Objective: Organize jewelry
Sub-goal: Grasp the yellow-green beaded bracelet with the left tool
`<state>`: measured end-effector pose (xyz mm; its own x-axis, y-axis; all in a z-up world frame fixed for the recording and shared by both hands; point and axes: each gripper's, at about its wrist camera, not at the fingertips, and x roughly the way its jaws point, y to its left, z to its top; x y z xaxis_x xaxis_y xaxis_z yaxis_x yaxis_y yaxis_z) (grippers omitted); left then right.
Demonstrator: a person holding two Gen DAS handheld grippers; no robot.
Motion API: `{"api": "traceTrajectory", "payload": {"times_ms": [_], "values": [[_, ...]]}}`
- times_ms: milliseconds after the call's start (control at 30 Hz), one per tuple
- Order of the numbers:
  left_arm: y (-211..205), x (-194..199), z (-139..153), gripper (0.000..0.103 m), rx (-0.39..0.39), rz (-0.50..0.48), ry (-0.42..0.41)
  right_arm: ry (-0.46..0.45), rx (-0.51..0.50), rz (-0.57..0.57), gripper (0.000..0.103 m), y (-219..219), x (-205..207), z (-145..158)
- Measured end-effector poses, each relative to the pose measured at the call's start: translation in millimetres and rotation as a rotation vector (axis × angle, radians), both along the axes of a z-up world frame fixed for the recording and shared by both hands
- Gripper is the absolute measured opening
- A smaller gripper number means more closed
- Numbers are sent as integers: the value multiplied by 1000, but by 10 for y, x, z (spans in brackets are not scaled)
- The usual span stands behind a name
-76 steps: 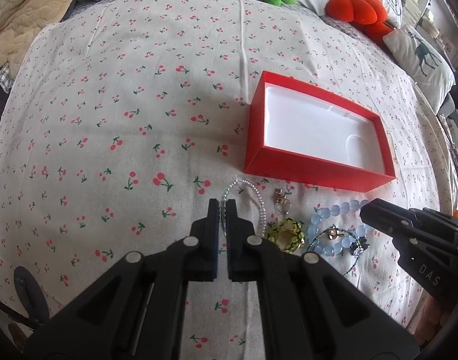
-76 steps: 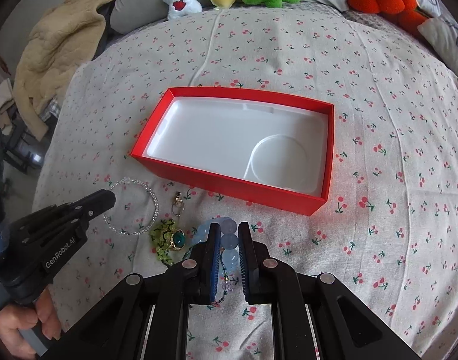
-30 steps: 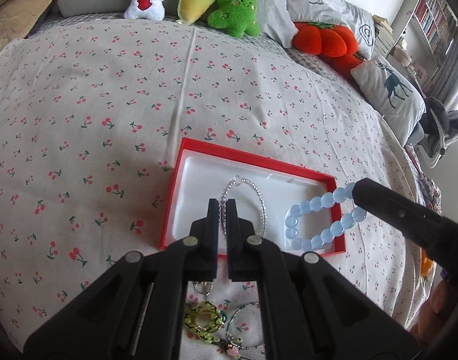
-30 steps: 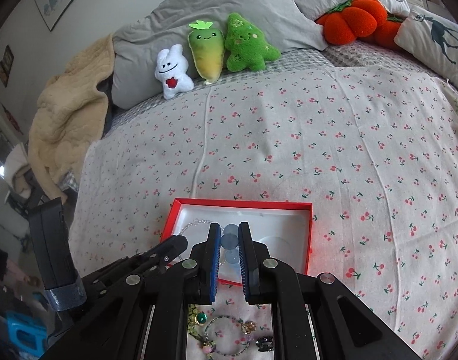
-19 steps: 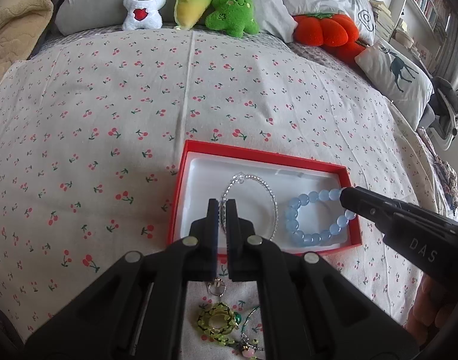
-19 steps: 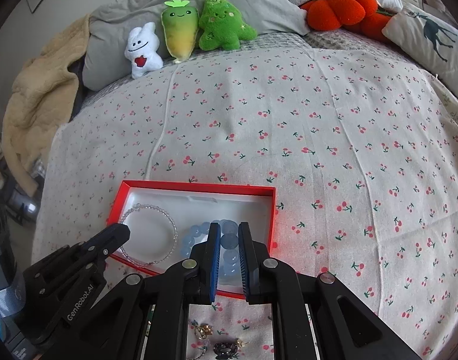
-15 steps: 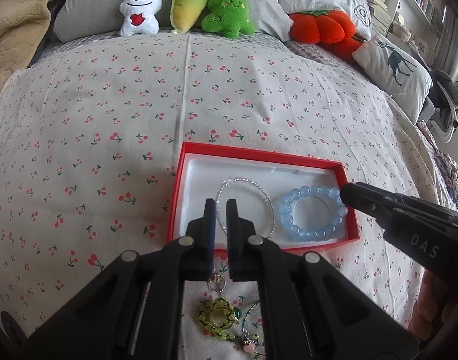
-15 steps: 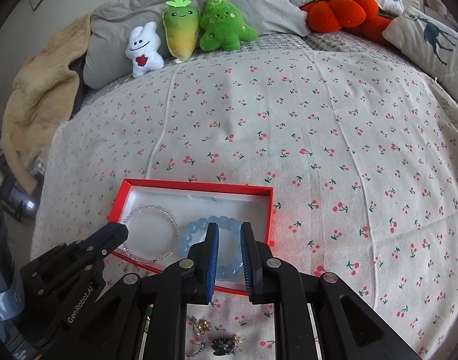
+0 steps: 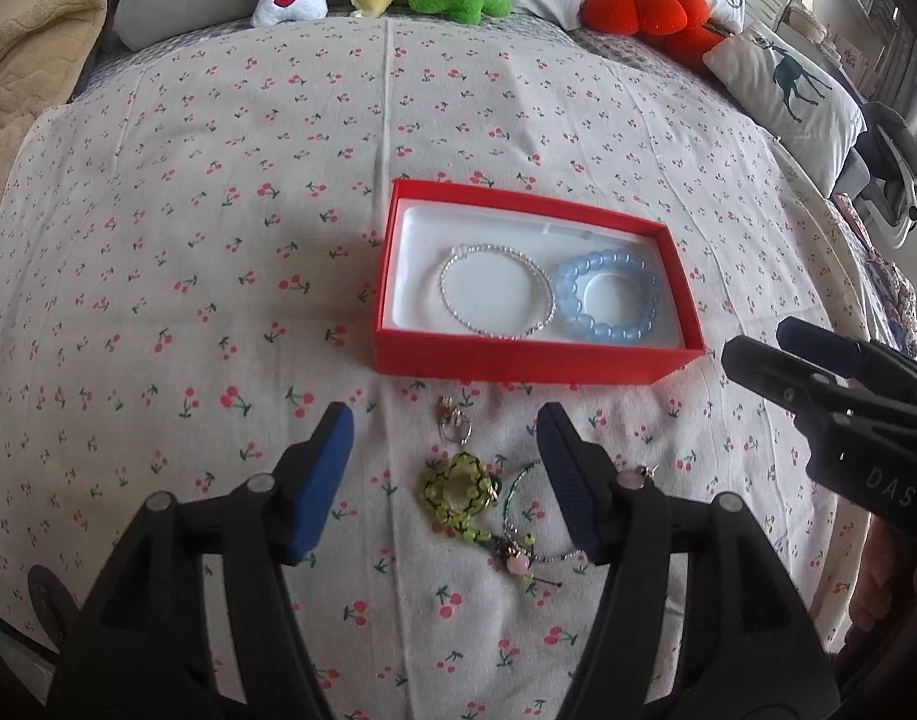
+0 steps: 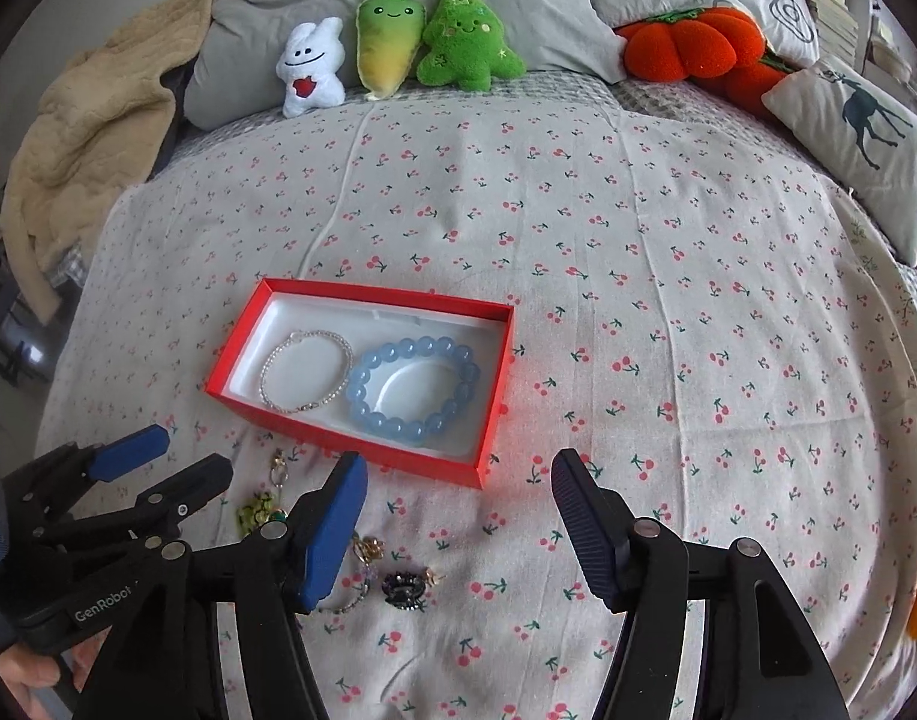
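A red box [image 9: 536, 357] [image 10: 350, 447] with a white lining lies on the cherry-print bedspread. Inside it rest a thin silver bead bracelet [image 9: 496, 299] [image 10: 305, 369] and a pale blue bead bracelet [image 9: 607, 303] [image 10: 413, 387], side by side. My left gripper [image 9: 445, 429] [image 10: 194, 450] hangs in front of the box, its jaws opening, nothing between the pads. My right gripper [image 10: 455, 471] [image 9: 758, 342] is by the box's near right corner, jaws also opening and empty. Below the box lie a small charm [image 9: 453, 420], a green bead ring [image 9: 455, 489] and a thin beaded bracelet [image 9: 539, 519].
Loose pieces, among them a dark ornament [image 10: 404, 588], lie on the bedspread near my grippers. Plush toys [image 10: 392, 42], an orange pumpkin cushion [image 10: 689, 42] and pillows [image 10: 860, 114] line the far end. A beige blanket [image 10: 92, 138] is heaped at the far left.
Both grippers held the bracelets over the box, then let them drop inside. Both jaws have spread wide and both grippers have drawn back toward me.
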<state>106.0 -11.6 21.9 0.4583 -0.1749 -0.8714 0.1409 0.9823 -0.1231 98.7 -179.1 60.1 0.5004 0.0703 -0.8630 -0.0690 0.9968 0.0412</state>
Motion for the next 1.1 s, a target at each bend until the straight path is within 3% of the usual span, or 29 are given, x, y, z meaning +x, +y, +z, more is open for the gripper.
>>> {"api": "traceTrajectory", "payload": {"times_ms": [400,667,800,967,1100], "values": [[191,-197,-366,71,-23,32,193,159,-55,7,66,-19,-243,-363],[190,-173,-460,69,-110,72,241,190,-58,9,67,12,-235,-455],[113,-143,-525,53,-132,76,262,196,-63,11,67,28,-220,-473],[37,-75,-569,35,-105,105,242,207,-67,8,67,18,-191,-504],[4,-56,-616,10,-78,101,249,211,-67,3,67,9,-174,-516]]}}
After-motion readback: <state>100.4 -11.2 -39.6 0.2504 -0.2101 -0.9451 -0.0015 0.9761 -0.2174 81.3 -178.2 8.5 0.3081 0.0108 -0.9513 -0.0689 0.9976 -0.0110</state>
